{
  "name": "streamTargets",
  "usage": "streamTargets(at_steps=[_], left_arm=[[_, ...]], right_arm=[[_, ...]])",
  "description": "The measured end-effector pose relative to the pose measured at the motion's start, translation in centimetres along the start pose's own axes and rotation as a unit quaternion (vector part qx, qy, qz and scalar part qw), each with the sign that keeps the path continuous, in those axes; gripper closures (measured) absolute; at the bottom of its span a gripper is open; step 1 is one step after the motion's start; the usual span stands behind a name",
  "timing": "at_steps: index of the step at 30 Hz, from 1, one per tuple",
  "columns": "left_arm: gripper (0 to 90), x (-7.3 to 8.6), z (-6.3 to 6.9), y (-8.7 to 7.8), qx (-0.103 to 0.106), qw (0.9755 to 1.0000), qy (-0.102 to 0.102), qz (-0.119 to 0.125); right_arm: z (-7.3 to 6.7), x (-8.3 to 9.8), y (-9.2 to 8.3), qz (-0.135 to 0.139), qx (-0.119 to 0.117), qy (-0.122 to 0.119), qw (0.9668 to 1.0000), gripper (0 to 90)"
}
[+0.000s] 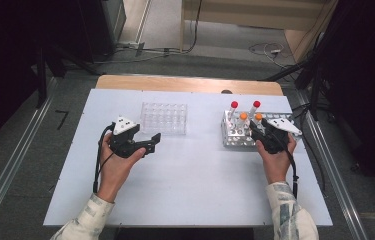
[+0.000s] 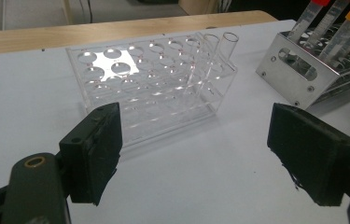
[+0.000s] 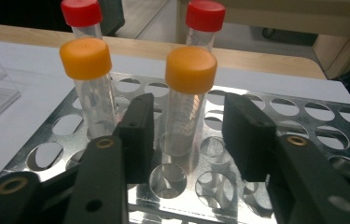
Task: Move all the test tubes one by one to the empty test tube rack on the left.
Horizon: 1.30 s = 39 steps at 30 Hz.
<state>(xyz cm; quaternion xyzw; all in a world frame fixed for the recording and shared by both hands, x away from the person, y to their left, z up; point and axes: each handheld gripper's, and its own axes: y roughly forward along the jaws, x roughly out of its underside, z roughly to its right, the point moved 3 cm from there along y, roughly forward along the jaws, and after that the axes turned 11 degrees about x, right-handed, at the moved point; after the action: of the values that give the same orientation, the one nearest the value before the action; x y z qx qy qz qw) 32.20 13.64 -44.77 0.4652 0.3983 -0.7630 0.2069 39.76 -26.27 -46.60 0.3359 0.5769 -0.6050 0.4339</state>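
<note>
Right gripper view puts my right hand-held gripper (image 3: pixel 189 135) astride the nearer orange-capped tube (image 3: pixel 189 100) in the metal rack (image 3: pixel 303 112) on the bench, jaws spread with gaps either side. I'd centre, pinch below the cap and lift straight. Clear plastic, upright, seemingly empty.

no readable text, labels, brands or numbers, faint tube graduations illegible
</note>
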Motion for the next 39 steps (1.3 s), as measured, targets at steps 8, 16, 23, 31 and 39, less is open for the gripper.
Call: streamTargets(at_steps=[8, 16, 23, 31, 39], left_arm=[[18.6, 0.1, -0.1, 0.0, -0.002, 1.0000, -0.001, -0.001], [18.7, 0.2, -0.3, 0.0, -0.004, 1.0000, -0.003, -0.001], [18.7, 0.0, -0.4, -0.2, -0.007, 0.9999, -0.007, 0.005], [18.7, 0.0, -0.4, -0.2, -0.005, 0.9999, -0.008, 0.006], [18.7, -0.1, -0.3, -0.2, -0.004, 0.9999, -0.008, 0.008]], right_arm=[[0.1, 0.2, 0.3, -0.008, -0.007, 0.005, 0.9999, 65.9], [-0.1, 0.1, 0.5, -0.010, -0.016, 0.008, 0.9998, 71.4], [0.4, -1.8, -0.7, 0.011, -0.020, 0.018, 0.9996, 71.4], [1.2, -3.9, -2.4, 0.035, -0.024, 0.023, 0.9988, 71.5], [1.2, -4.6, -4.5, 0.048, -0.034, 0.017, 0.9982, 71.5]])
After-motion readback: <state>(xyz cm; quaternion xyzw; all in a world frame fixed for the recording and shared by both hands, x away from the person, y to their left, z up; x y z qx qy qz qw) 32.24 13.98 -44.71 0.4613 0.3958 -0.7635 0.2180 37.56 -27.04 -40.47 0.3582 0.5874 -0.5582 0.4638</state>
